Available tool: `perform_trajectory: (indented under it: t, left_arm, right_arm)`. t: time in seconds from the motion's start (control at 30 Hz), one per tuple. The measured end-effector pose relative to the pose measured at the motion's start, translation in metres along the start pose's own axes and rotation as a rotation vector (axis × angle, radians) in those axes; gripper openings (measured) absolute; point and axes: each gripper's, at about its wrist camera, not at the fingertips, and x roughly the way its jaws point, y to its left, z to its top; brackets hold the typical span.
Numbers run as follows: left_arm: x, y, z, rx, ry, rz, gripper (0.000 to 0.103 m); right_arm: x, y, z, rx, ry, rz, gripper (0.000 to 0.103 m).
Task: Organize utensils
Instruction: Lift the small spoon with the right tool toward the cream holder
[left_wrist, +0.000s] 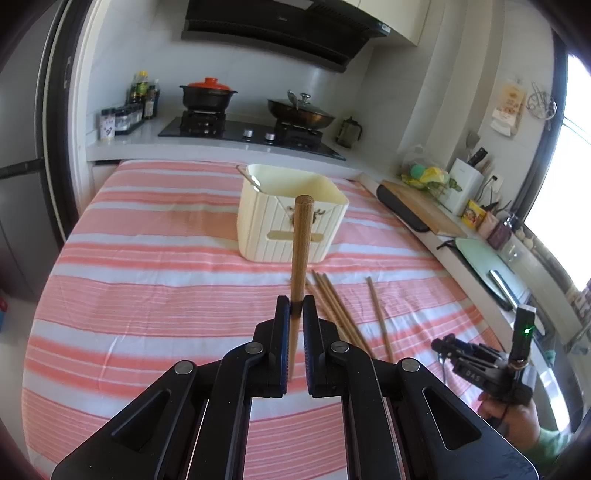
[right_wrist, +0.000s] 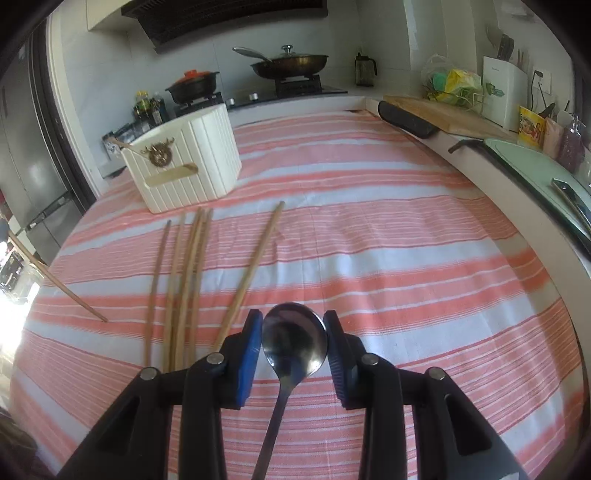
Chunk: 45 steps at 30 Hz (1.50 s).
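Observation:
My left gripper (left_wrist: 295, 314) is shut on a wooden chopstick (left_wrist: 301, 258) and holds it upright above the striped cloth, in front of the cream utensil box (left_wrist: 288, 218). Several chopsticks (left_wrist: 340, 314) lie on the cloth just beyond it. In the right wrist view, my right gripper (right_wrist: 293, 336) is shut on the bowl of a metal spoon (right_wrist: 293, 339), whose handle runs back toward the camera. Loose chopsticks (right_wrist: 188, 280) lie to its left, one more (right_wrist: 255, 266) apart. The cream box (right_wrist: 184, 162) stands at the far left, holding a utensil. The held chopstick (right_wrist: 55, 280) shows at the left edge.
The table carries a pink-and-white striped cloth (right_wrist: 388, 240). Behind it is a counter with a stove, a black pot with a red lid (left_wrist: 208, 96) and a wok (left_wrist: 299, 112). A cutting board (right_wrist: 436, 110) and sink items line the right edge. The right gripper body (left_wrist: 484, 365) shows at lower right.

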Motion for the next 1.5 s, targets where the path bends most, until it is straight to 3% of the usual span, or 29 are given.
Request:
perform_trajectory:
  t: [0.2, 0.43, 0.77, 1.1, 1.37, 1.5]
  left_arm:
    - [-0.006, -0.004, 0.002, 0.003, -0.018, 0.004, 0.005]
    - [-0.011, -0.008, 0.002, 0.002, -0.021, 0.008, 0.005]
    - [-0.016, -0.015, 0.003, 0.016, -0.021, 0.012, 0.005]
    - [-0.014, -0.015, 0.012, 0.019, -0.026, -0.006, 0.005]
    - [-0.01, -0.014, 0.011, 0.008, -0.018, -0.011, 0.005]
    - [-0.008, -0.012, 0.011, 0.001, -0.018, -0.018, 0.005]
  right_arm:
    - [-0.036, 0.011, 0.011, -0.033, -0.086, 0.083, 0.034]
    - [-0.062, 0.02, 0.019, -0.076, -0.162, 0.111, 0.034]
    - [-0.067, 0.021, 0.024, -0.089, -0.185, 0.126, 0.034]
    - [-0.081, 0.027, 0.056, -0.132, -0.242, 0.138, 0.027]
    - [-0.065, 0.007, 0.07, -0.088, -0.18, 0.078, 0.028]
    - [-0.03, -0.006, 0.061, -0.086, -0.035, 0.027, 0.036]
